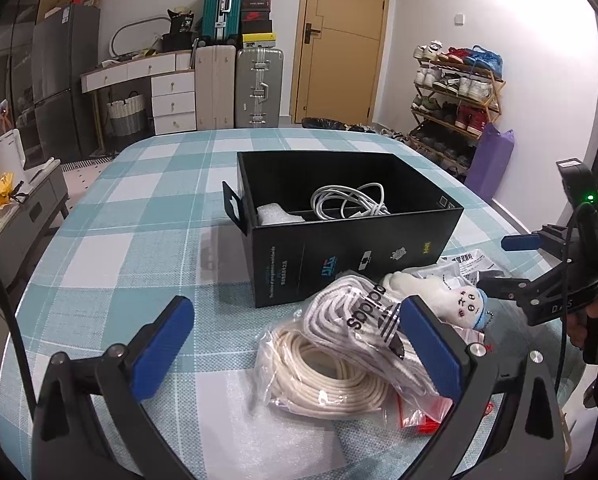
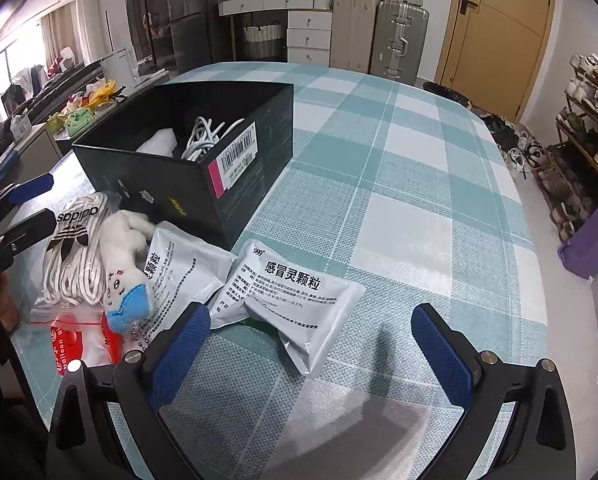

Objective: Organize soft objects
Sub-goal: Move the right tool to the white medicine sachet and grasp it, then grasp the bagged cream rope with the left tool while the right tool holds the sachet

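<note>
We hold both tools wide apart and empty: left tool (image 1: 299, 344) over the bagged cord (image 1: 323, 376), right tool (image 2: 311, 344) over a sachet (image 2: 303, 300)

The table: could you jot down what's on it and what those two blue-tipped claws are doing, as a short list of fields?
surface: checked tablecloth
container: black box, open top
in box: white cable, foam wrap
outside box: bagged rope coil, adidas bag of laces, plush toy, two silver pouches
left gripper: open, empty
right gripper: open, empty
</note>
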### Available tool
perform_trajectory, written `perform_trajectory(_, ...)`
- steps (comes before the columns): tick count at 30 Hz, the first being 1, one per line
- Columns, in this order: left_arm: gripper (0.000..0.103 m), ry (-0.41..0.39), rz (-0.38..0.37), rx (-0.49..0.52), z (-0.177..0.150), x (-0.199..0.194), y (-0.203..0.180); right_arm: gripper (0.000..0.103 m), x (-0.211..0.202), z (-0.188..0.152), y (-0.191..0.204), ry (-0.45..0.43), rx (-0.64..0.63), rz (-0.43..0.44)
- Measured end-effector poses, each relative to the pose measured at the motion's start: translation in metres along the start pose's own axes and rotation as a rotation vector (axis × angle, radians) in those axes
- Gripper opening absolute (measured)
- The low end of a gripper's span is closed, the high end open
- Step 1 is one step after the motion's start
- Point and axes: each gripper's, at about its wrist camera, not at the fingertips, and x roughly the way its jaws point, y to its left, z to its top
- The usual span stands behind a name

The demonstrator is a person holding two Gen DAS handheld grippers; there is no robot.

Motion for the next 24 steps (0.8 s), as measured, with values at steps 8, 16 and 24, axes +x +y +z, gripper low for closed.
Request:
perform_trajectory(8,0.103,0.002,-0.008,0.014,-0.002,0.0,-0.003,0.103,0.009,0.001,0.006,0.013,-0.021,-0.002)
perform_trajectory(16,0.103,0.007,-0.019,0.03,-0.003,-0.001,-0.006,0.103,0.017,0.003,0.007,0.015,-0.02,-0.019)
perform_trajectory(24,0.103,0.01,-0.026,0.027,-0.003,0.0,-0.006,0.068,0.016,0.004,0.006,-0.002,-0.029,0.068)
